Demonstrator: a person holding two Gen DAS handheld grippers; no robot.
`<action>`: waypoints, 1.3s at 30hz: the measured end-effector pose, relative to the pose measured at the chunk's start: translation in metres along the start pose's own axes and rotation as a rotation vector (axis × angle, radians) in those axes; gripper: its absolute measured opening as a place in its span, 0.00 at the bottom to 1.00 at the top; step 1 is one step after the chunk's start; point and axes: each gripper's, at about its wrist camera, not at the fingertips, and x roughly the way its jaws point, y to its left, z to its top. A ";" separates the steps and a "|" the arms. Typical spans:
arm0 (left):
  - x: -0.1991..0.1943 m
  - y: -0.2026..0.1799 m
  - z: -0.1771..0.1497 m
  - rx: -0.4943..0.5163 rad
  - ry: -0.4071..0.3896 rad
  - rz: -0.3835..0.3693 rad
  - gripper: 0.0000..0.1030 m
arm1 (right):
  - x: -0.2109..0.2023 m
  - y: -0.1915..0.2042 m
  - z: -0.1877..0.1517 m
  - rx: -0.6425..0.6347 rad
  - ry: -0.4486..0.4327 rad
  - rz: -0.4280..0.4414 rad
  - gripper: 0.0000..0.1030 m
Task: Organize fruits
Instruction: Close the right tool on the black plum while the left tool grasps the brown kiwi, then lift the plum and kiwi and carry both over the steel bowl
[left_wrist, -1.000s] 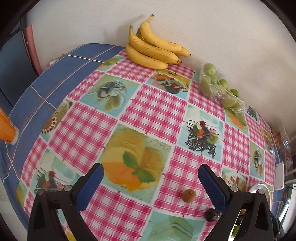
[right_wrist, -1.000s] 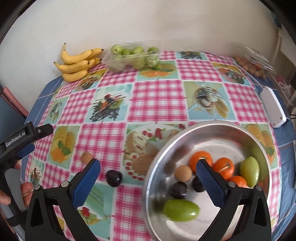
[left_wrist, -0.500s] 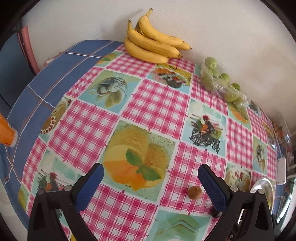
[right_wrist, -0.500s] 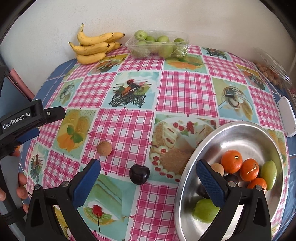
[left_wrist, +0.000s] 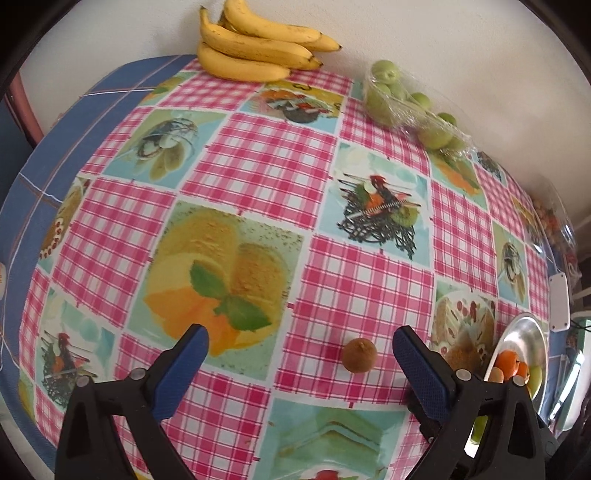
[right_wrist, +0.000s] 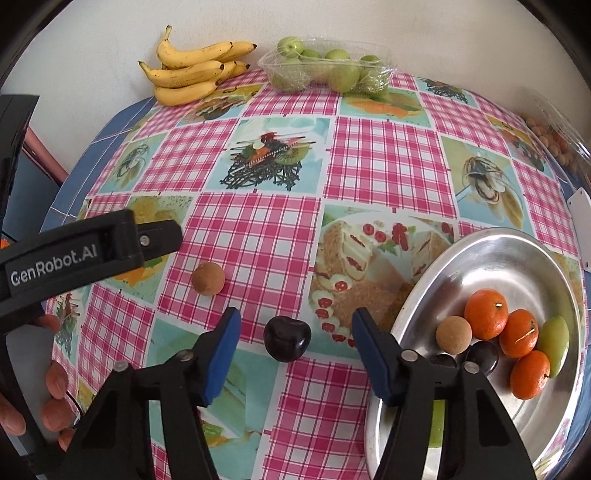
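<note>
- Fruit on the checked tablecloth (right_wrist: 258, 236): a dark plum (right_wrist: 287, 339) sits between the blue pads of your right gripper (right_wrist: 295, 341), with a clear gap on each side. The jaws are closing but do not touch it yet.
- Your left gripper (left_wrist: 299, 354) has its jaws wide and just starting to close, nothing clamped. A small brown fruit (left_wrist: 359, 355) lies on the cloth between the pads, nearer the pad at 3 o'clock, not touching it.
- In the right wrist view that brown fruit (right_wrist: 208, 278) lies at 10 o'clock from the plum, just beside the tip of your left gripper.
- The metal bowl (right_wrist: 517, 251) sits at 3 o'clock from the plum, holding mandarins (right_wrist: 485, 314), a brown fruit, dark plums and green fruit.
- Bananas (right_wrist: 188, 70) and a clear tray of green fruit (right_wrist: 325, 70) lie at 12 o'clock, against the wall.
</note>
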 end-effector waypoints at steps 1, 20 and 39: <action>0.002 -0.002 -0.001 0.001 0.009 -0.009 0.88 | 0.001 0.000 0.000 -0.002 0.006 0.001 0.58; 0.022 -0.023 -0.004 0.012 0.067 -0.105 0.39 | 0.014 0.005 -0.006 -0.021 0.053 0.023 0.30; -0.007 -0.032 0.007 0.030 0.012 -0.149 0.25 | -0.001 0.008 -0.002 -0.032 0.012 0.033 0.29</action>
